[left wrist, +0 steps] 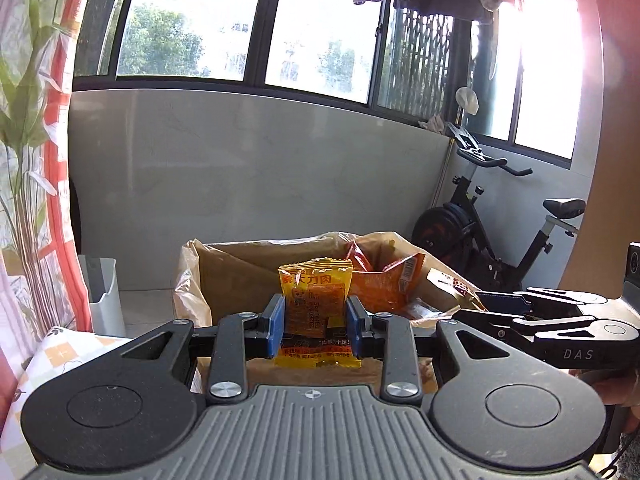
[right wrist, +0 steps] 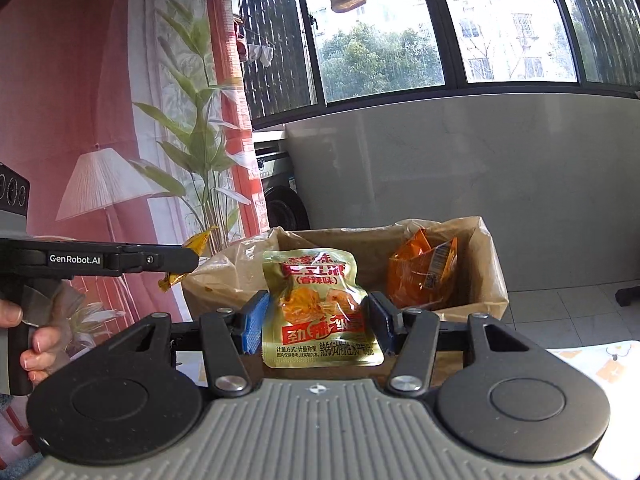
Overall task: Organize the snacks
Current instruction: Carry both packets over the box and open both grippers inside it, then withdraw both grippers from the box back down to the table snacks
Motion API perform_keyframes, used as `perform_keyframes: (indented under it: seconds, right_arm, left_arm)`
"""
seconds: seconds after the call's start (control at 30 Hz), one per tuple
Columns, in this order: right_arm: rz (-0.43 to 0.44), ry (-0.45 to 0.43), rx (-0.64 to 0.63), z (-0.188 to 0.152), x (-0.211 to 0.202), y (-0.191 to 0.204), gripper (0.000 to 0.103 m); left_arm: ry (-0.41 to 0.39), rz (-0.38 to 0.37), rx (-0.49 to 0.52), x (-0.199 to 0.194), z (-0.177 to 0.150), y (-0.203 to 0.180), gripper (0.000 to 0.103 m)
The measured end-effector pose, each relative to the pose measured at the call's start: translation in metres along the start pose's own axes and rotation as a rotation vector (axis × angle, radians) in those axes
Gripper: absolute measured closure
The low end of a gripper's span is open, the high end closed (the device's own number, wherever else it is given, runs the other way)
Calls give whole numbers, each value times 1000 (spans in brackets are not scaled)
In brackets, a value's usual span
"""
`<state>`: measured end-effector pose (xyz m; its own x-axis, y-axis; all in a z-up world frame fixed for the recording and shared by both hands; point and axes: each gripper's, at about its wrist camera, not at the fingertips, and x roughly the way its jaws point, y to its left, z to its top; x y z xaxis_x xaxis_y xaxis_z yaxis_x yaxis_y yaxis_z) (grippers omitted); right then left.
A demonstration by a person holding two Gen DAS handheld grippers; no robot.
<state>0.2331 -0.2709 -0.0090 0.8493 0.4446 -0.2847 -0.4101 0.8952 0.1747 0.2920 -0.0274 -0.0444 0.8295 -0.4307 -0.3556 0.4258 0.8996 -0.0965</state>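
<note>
Two packets in hand: one per tongs, both held up in front of the lined cardboard box [left wrist: 256, 264].
Left tongs [left wrist: 316, 330]: closed on a yellow snack packet [left wrist: 316, 300], upright, blue pads pressing both side edges.
Right tongs [right wrist: 318, 326]: partly closed on a gold pouch [right wrist: 320, 308], pads at both sides.
Box contents: orange packets [right wrist: 424, 276] already inside.
Step in hand, judged: carrying to the box.
Next move, judged: reach over the rim, part the jaws, one packet at a time.
Writing: "GenRobot.AI" on the left tool; "DAS" on the right tool; Chinese print on both packets, "(香辣味)" legible on the pouch.
</note>
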Motion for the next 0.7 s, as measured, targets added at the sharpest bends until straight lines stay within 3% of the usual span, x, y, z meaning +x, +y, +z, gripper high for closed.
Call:
perform_keyframes:
  seconds: [0.3,0.33,0.37,0.4,0.43,0.7]
  right_arm:
    - [-100,126,-69,28,92,-8,43]
    - [-105,137,-62,27,98,-9,42]
    - [-110,140,-60,27,101,-9,36]
    - [-122,138,-67,26,102,-8,27]
    - [-141,123,-80,25,100,-7,26]
    - [-119,86,-57,11,57,-3,26]
  left_arm:
    - [65,46,-58,53,10,34,68]
    - [75,46,-51,56,11,34,64]
    - [82,51,-50,57,11,35,54]
    - [82,57,-53,56,11,36,49]
    - [73,57,-54,53,10,36,44]
    - [61,32,-50,29,-3,42,43]
